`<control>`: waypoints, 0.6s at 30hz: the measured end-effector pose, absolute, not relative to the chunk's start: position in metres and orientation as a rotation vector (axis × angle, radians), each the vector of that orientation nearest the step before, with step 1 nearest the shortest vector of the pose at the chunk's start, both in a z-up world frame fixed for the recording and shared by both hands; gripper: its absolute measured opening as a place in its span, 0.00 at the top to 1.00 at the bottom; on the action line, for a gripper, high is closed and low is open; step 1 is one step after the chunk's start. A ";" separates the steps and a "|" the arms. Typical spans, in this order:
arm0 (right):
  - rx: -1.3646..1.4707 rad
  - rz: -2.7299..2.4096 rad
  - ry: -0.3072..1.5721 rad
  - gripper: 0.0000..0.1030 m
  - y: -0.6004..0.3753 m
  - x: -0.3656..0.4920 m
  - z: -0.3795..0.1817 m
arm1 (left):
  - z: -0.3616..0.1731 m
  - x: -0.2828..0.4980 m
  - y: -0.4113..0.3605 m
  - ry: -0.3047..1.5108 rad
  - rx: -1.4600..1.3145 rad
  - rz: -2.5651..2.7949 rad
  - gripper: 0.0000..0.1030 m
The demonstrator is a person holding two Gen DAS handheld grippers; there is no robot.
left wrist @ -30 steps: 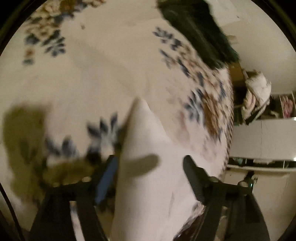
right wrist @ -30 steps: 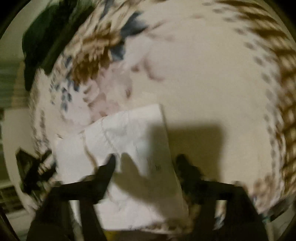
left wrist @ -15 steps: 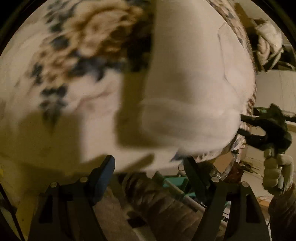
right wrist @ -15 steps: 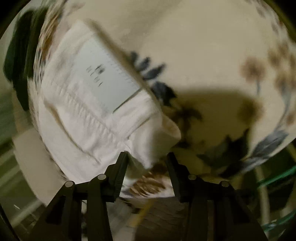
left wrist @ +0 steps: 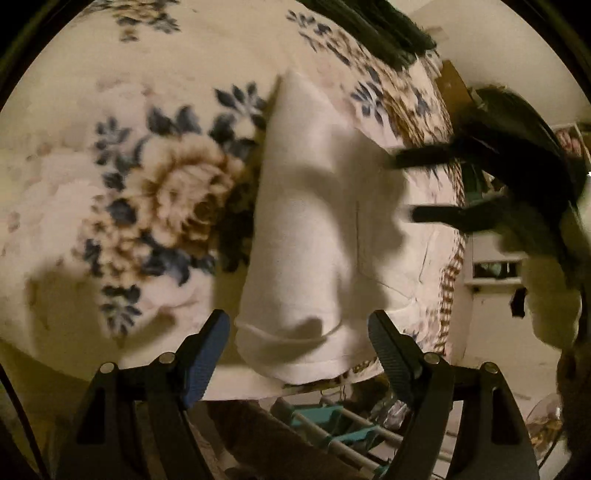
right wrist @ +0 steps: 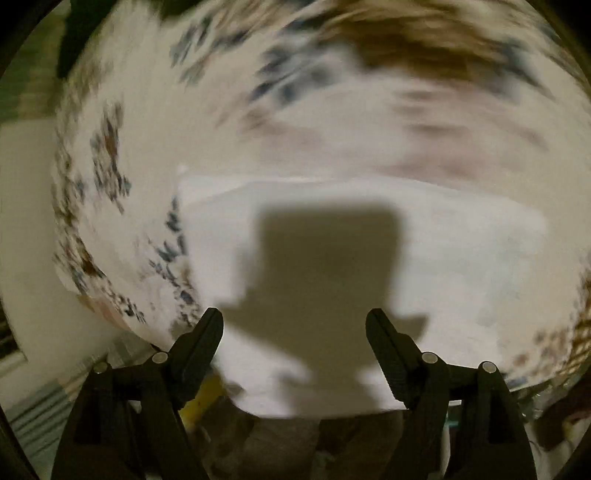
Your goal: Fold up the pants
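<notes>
Since 0.5 s ago both grippers released: left gripper (left wrist: 299,343) and right gripper (right wrist: 293,332) jaws wide, empty. Folded white pants (left wrist: 317,229) overhang the floral blanket (left wrist: 147,184) edge at 6 o'clock; may slide off.

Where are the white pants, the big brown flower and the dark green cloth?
white folded pants (left wrist: 314,236), left wrist view, middle of the top layer
big brown flower on the blanket (left wrist: 184,192), left wrist view, flower centre
dark green cloth (left wrist: 373,22), left wrist view, its middle
</notes>
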State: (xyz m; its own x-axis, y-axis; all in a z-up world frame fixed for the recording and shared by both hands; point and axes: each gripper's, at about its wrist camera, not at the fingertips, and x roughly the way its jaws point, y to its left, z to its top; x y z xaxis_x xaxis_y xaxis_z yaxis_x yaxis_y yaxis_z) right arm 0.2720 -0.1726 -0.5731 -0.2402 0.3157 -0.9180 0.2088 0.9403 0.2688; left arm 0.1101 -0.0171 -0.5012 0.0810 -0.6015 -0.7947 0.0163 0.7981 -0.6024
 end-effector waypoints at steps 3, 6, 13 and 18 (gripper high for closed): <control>0.178 0.045 2.010 0.08 -0.107 0.288 -0.628 | -0.515 0.113 -0.015 1.438 -0.471 -0.490 0.25; -0.045 -0.053 2.030 0.08 -0.076 0.297 -0.650 | -0.530 0.125 -0.024 1.423 -0.468 -0.543 0.25; 0.033 -0.109 1.944 0.56 -0.100 0.298 -0.598 | -0.548 0.120 -0.060 1.409 -0.506 -0.803 0.41; 0.100 -0.113 1.923 0.57 -0.112 0.289 -0.584 | -0.545 0.091 -0.040 1.419 -0.558 -0.761 0.41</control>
